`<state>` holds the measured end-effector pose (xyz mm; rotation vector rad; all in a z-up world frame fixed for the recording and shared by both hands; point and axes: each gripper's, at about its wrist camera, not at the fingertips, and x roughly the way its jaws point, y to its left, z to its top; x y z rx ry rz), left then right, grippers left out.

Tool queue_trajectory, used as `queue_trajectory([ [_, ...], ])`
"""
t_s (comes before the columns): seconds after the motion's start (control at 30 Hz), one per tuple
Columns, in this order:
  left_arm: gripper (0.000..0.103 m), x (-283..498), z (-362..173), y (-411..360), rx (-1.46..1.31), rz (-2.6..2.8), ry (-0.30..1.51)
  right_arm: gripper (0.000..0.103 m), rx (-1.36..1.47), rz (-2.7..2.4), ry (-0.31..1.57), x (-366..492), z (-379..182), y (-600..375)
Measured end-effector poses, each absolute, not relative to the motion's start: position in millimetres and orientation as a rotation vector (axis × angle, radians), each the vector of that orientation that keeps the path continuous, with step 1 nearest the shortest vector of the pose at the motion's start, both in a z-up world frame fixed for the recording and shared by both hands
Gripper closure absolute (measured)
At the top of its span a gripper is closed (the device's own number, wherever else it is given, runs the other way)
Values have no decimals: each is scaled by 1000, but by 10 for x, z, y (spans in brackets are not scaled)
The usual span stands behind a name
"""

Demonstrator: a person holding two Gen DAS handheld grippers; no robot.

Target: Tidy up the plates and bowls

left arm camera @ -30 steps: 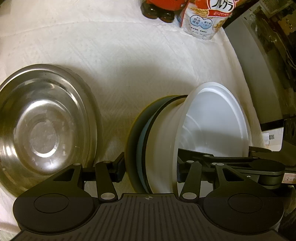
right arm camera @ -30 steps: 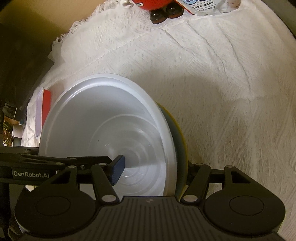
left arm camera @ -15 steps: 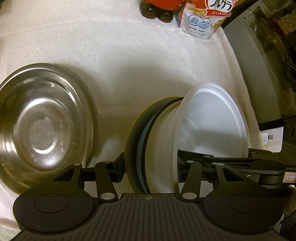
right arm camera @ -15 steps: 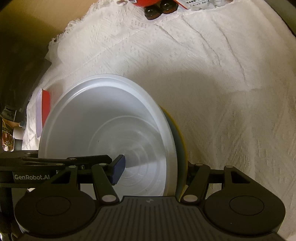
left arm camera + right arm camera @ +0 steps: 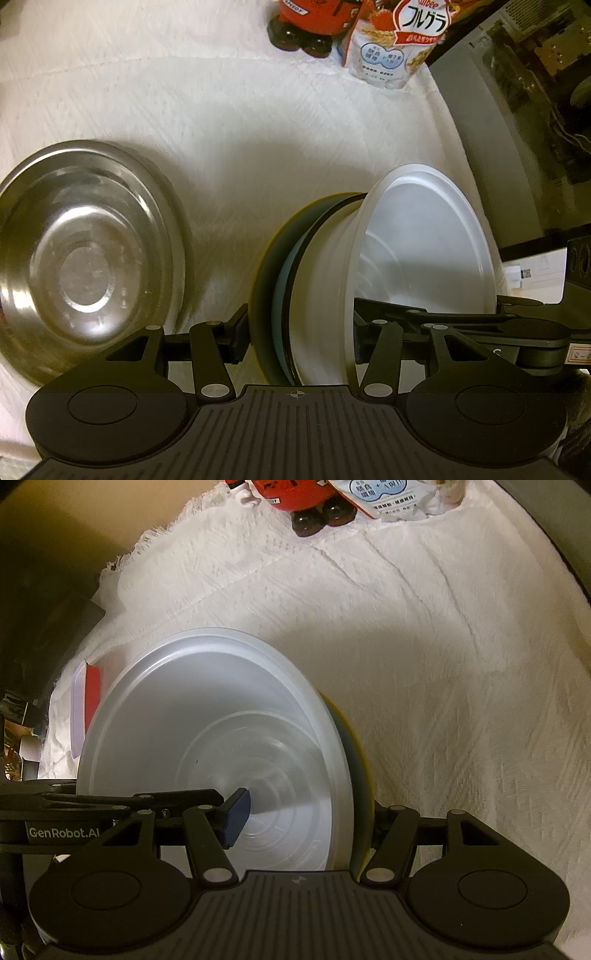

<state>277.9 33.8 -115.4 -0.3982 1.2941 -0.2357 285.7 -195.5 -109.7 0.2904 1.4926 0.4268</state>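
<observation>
White textured cloth (image 5: 443, 686) covers the bench; a cereal packet (image 5: 399, 44) and a red toy vehicle (image 5: 314, 22) stand at the far edge, well clear of the work. Both grippers carry one nested stack on edge: a translucent white plastic bowl (image 5: 221, 738) backed by a blue plate (image 5: 282, 291) and a dark, yellow-rimmed plate (image 5: 264, 280). Left gripper (image 5: 295, 328) is closed across the whole stack, one finger behind the dark plate, one inside the bowl; right gripper (image 5: 306, 816) clamps likewise; judged a shared grip so the pieces cannot slip apart. A wide stainless steel bowl (image 5: 85, 254) lies apart on the cloth, probably the stack's destination.
</observation>
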Motion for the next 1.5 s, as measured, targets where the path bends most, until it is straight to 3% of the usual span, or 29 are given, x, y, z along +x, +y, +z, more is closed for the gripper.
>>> queue_trajectory([
  [0.63,50,2486,-568,1380,-460,-178,1122,40,162,520,1352,2926,-409,-986],
  [1.17,51,2387,-1207,2236,-576,-11,1241,40,123,655,1547,2944,-1180,77],
  [1.5,57,2415,-1200,2262,-522,-21,1252,38,-3,651,1436,2916,-1131,189],
])
